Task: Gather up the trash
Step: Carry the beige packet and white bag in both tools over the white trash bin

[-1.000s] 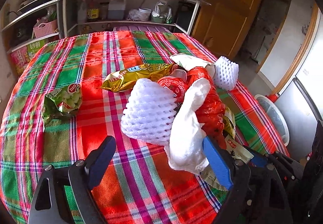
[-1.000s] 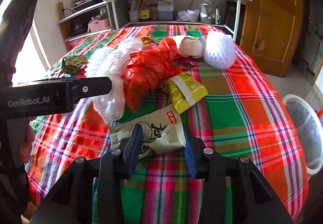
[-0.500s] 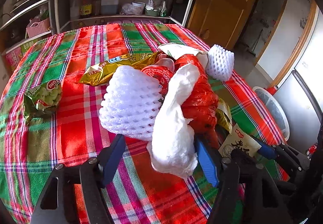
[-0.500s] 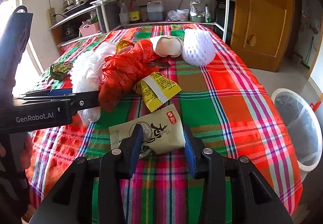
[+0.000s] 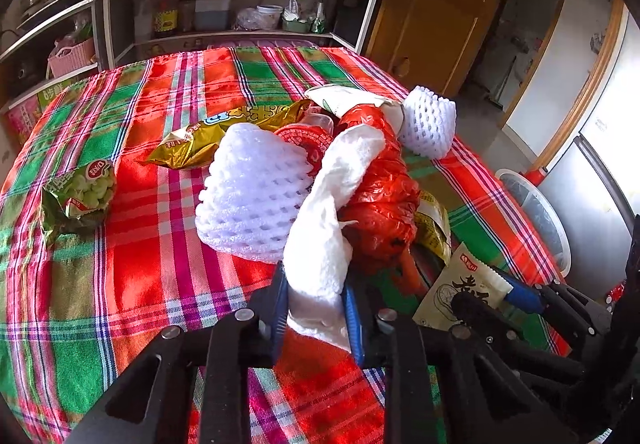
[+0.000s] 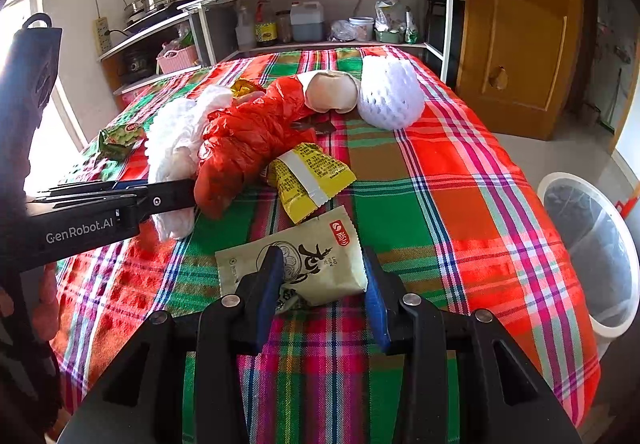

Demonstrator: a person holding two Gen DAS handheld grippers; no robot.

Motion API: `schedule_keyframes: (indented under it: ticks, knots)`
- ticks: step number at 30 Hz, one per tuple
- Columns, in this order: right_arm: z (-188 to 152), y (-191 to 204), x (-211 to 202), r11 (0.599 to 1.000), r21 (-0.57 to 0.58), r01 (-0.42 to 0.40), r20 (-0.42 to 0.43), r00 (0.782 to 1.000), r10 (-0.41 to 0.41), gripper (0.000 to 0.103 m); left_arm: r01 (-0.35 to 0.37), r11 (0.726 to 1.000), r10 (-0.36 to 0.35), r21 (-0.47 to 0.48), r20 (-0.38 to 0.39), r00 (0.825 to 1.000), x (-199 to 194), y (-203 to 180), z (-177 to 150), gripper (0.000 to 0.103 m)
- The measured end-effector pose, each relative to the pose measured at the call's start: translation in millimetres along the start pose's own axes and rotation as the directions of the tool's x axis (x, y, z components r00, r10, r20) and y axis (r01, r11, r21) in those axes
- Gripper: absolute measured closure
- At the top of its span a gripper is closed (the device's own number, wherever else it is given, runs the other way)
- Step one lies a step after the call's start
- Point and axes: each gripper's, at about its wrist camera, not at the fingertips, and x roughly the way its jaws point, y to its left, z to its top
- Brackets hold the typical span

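Observation:
Trash lies heaped on the plaid tablecloth point(image 5: 132, 276): a white tissue point(image 5: 320, 244), a red plastic bag point(image 5: 380, 204), a white foam net point(image 5: 252, 196), a gold wrapper point(image 5: 224, 128) and a yellow packet point(image 6: 308, 176). My left gripper point(image 5: 316, 308) is closing, and its blue pads press on the lower end of the tissue between them. My right gripper point(image 6: 324, 284) is shut on a beige packet point(image 6: 304, 256) with black lettering, just above the cloth near the table's front edge. The left gripper's arm point(image 6: 120, 204) reaches in from the left in the right wrist view.
A green snack bag point(image 5: 80, 192) lies alone at the left of the table. A second foam net point(image 5: 428, 124) sits at the far right of the heap. A white lined bin point(image 6: 592, 256) stands on the floor to the right. Kitchen shelves point(image 5: 240, 32) stand behind.
The left jaws have come from wide apart to closed around the tissue's lower end, having edged in toward the heap. The right gripper keeps the beige packet and has stayed put.

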Motion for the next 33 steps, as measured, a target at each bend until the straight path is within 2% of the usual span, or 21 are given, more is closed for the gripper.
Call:
schedule_keyframes:
  ticks: [13,21,33]
  knots:
    - [-3,-5,-17,1.0,0.017,-0.022,0.036,0.999,0.021,0.064,0.004,1.0,-0.004,-0.008,0.037,0.999,-28,-2,-13,0.082]
    - [-3,-13,-36,1.0,0.031,-0.003,0.065,0.998,0.001,0.063,0.002,1.0,-0.002,-0.001,0.051,0.999,-40,-8,-17,0.082]
    - [-1,-48,-73,0.994,0.093,0.052,0.119,0.991,-0.063,0.063,0.052,0.996,-0.059,0.066,0.1,0.993,-56,-46,2,0.082]
